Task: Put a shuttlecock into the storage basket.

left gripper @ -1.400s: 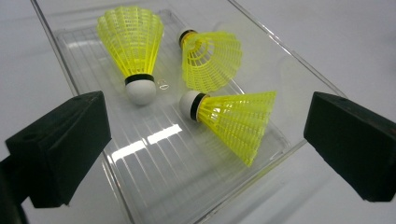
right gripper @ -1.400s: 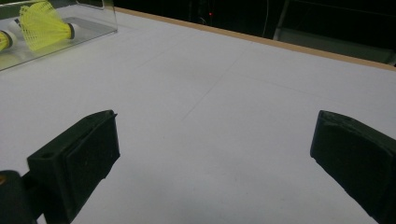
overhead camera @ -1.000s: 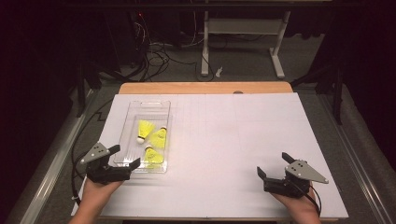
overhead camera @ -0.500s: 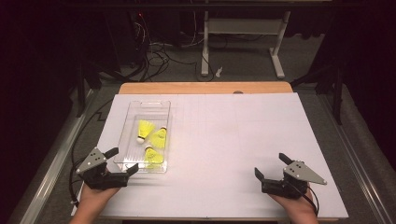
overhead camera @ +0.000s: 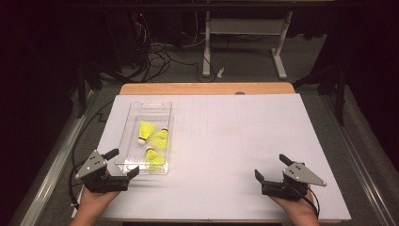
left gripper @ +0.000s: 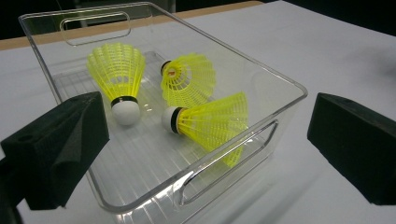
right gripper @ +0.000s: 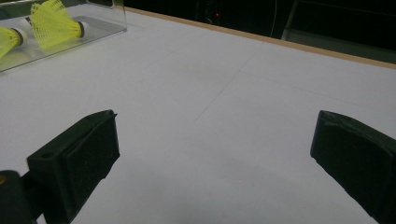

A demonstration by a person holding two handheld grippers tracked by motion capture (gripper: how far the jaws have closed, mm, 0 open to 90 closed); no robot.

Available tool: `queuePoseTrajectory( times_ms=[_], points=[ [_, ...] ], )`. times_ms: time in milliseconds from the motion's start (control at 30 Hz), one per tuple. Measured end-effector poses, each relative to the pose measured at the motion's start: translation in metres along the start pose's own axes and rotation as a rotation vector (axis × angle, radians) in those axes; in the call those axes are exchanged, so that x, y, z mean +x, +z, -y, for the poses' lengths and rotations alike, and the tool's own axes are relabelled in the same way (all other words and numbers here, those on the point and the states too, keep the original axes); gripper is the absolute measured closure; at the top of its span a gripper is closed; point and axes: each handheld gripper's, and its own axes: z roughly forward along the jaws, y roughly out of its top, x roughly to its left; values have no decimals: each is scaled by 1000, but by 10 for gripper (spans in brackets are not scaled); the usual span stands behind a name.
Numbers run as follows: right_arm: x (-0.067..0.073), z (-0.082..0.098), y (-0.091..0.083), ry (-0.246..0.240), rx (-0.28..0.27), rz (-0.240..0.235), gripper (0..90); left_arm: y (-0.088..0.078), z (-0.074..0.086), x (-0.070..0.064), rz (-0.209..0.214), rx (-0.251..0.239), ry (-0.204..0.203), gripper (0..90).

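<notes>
A clear plastic tray [overhead camera: 136,110] [left gripper: 289,88] lies on the left of the white table and holds three yellow shuttlecocks [overhead camera: 147,130] [left gripper: 116,70] with white cork tips. My left gripper [overhead camera: 122,163] [left gripper: 205,144] is open at the tray's near left corner, its jaws standing either side of that corner without touching it. My right gripper [overhead camera: 272,167] [right gripper: 212,144] is open near the front right of the table, over bare white surface, nothing between its jaws.
The white sheet [overhead camera: 235,136] covers a wooden table whose far edge [overhead camera: 207,88] shows. Beyond it, on the dark floor, are cables [overhead camera: 160,52] and a white desk frame [overhead camera: 244,28]. A metal rail [overhead camera: 56,155] runs along the left side.
Both grippers have drawn back toward the table's front edge. The left one has slid down from beside the tray to its near corner. The tray and shuttlecocks stay put.
</notes>
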Motion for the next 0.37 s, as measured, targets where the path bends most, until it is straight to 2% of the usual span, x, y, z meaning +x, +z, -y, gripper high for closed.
queuePoseTrajectory(
  times_ms=[133, 367],
  points=[
    [-1, -2, -4, 4, -18, -4, 18, 0, 0, 0, -11, -5, 3, 1],
    [-3, -3, -8, 9, -46, -3, 18, -1, -1, -1, -6, -19, 3, 1]
  ],
)
